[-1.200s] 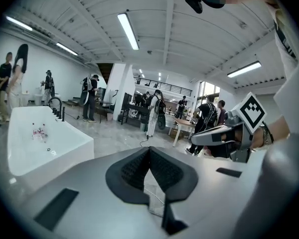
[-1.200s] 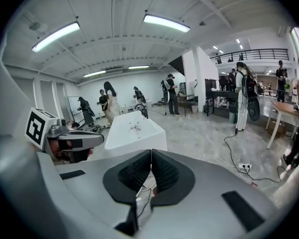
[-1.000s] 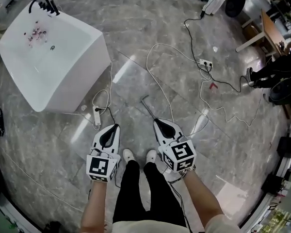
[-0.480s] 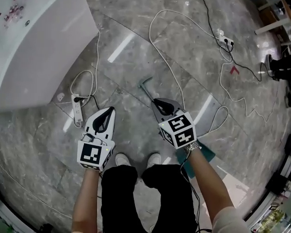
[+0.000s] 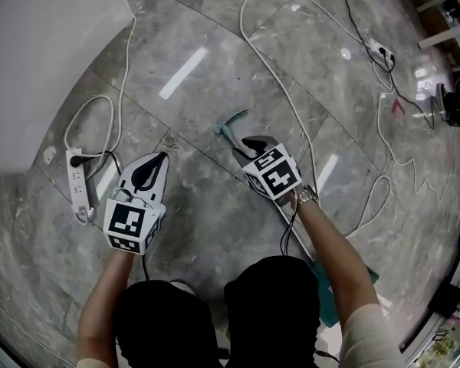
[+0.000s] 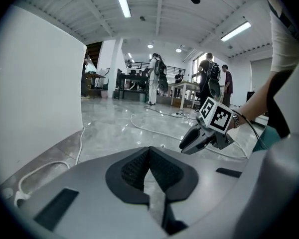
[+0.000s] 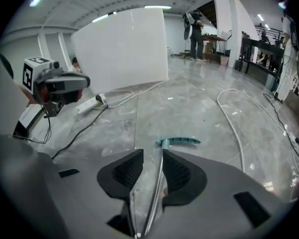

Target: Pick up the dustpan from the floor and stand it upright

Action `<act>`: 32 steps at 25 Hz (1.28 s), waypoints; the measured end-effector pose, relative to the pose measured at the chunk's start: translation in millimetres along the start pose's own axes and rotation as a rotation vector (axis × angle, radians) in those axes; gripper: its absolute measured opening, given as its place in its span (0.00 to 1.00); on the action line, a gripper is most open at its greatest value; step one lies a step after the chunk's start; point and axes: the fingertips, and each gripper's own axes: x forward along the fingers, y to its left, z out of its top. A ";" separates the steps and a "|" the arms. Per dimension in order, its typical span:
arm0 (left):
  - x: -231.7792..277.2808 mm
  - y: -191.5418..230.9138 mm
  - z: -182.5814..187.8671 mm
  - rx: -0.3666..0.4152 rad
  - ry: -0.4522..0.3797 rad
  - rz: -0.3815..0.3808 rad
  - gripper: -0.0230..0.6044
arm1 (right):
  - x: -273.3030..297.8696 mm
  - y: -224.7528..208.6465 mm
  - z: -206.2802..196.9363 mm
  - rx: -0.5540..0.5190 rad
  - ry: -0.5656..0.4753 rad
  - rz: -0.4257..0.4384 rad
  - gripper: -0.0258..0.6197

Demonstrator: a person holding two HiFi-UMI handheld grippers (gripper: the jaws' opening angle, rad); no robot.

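Observation:
The dustpan lies flat on the grey marble floor. Its teal grip [image 5: 231,121] points away from me, and its teal pan [image 5: 327,301] shows under my right forearm. My right gripper [image 5: 249,142] is low over the thin metal handle. In the right gripper view the handle [image 7: 157,183] runs between the open jaws of that gripper [image 7: 152,156], close along the right pad, with the grip [image 7: 182,142] just beyond the tips. My left gripper [image 5: 157,158] hovers to the left, away from the dustpan. Seen in its own view, the left gripper [image 6: 149,151] is shut on nothing.
A big white tub [image 5: 46,52] stands at the upper left. A power strip [image 5: 77,190] with looped cable lies left of my left gripper. A long white cable [image 5: 268,60] curves across the floor behind the dustpan. Several people [image 6: 157,78] stand far off by tables.
The view has dropped closer to the floor. My right gripper has moved forward and down along the handle towards the teal grip. The left gripper has stayed shut at the left.

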 end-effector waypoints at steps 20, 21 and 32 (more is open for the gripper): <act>9.3 -19.9 -44.2 -0.002 0.114 0.000 0.05 | 63.7 -29.6 -18.4 0.084 -0.041 -0.141 0.19; 8.8 -16.5 -39.4 -0.001 0.097 0.007 0.05 | 55.2 -29.7 -10.7 0.082 -0.070 -0.142 0.19; 9.4 -31.3 40.0 0.123 -0.033 -0.052 0.05 | -74.5 -22.6 113.0 0.046 -0.359 -0.182 0.19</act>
